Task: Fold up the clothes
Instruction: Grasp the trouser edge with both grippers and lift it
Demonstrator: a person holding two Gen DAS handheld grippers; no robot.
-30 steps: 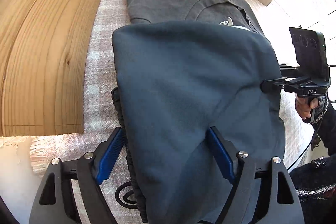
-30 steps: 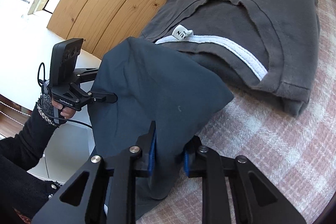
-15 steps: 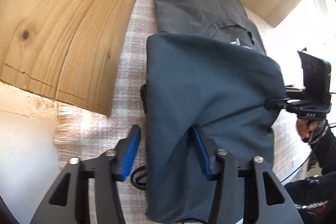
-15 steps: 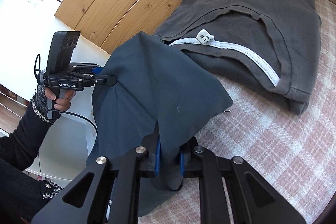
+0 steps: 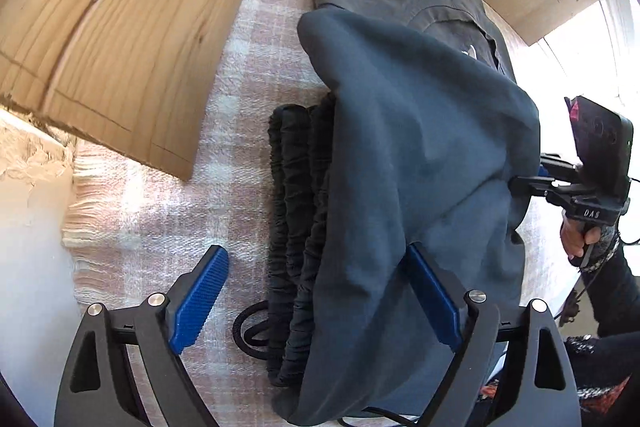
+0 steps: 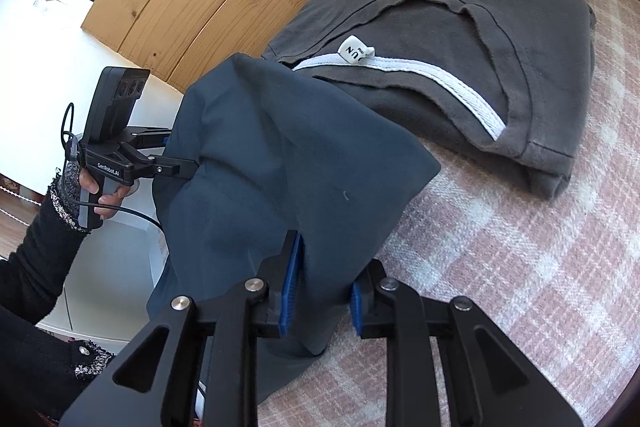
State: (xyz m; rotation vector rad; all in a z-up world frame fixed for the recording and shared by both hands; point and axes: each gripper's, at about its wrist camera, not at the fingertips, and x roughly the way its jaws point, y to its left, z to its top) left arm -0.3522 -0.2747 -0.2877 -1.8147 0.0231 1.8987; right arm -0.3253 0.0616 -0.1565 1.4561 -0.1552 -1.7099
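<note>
Left hand-held gripper (image 5: pixel 314 293): spread wide, blue pads (image 5: pixel 198 301) well apart; right pad against the blue garment (image 5: pixel 420 163), left pad over bare blanket; grasping nothing.
Right hand-held gripper (image 6: pixel 320 291): partly parted, a hanging fold of the blue garment between its pads; whether pinched firmly, cannot tell.
Blue garment: draped near the front edge of the checked blanket (image 6: pixel 540 267), black gathered waistband (image 5: pixel 296 227) showing at its left.
Grey T-shirt (image 6: pixel 460 7): folded, farther back by the wooden panels (image 5: pixel 112 27), overlapped by the blue garment.
</note>
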